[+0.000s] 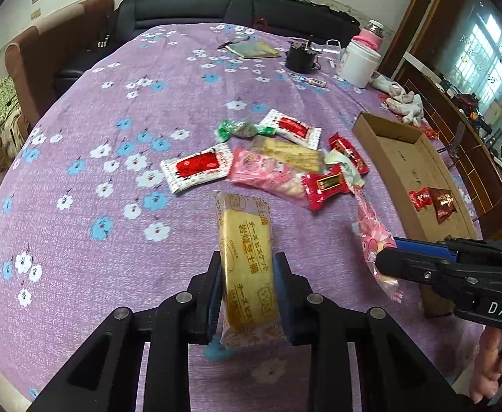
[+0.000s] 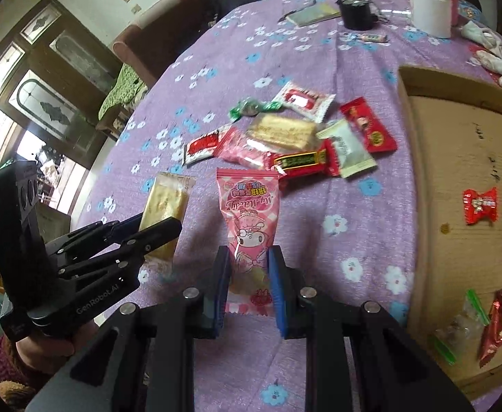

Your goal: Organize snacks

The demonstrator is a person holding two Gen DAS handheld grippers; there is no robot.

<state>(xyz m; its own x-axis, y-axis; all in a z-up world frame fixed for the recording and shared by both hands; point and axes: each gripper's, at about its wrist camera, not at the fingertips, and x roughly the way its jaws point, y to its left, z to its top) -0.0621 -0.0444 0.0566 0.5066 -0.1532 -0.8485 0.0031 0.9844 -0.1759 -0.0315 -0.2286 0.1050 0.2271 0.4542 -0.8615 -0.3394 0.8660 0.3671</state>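
My left gripper (image 1: pixel 247 264) is shut on a yellow cheese biscuit pack (image 1: pixel 246 243), lifted off the purple flowered tablecloth (image 1: pixel 96 240). My right gripper (image 2: pixel 247 261) is shut on a pink cartoon snack pouch (image 2: pixel 251 213), also raised. Each gripper shows in the other's view: the right gripper (image 1: pixel 388 257) holds the pink pouch (image 1: pixel 371 230), and the left gripper (image 2: pixel 168 221) holds the biscuit pack (image 2: pixel 163 206). A pile of wrapped snacks (image 1: pixel 278 158) lies mid-table. On the right lies an open cardboard box (image 1: pixel 405 158) holding a few red snack packets (image 1: pixel 433 201).
At the table's far end stand a white tub (image 1: pixel 359 63), a black cup (image 1: pixel 299 56), a flat notebook (image 1: pixel 254 49) and a soft toy (image 1: pixel 405 101). A brown chair (image 1: pixel 45 55) and a dark sofa (image 1: pixel 216 10) border the table. A hand (image 2: pixel 45 346) grips the left tool.
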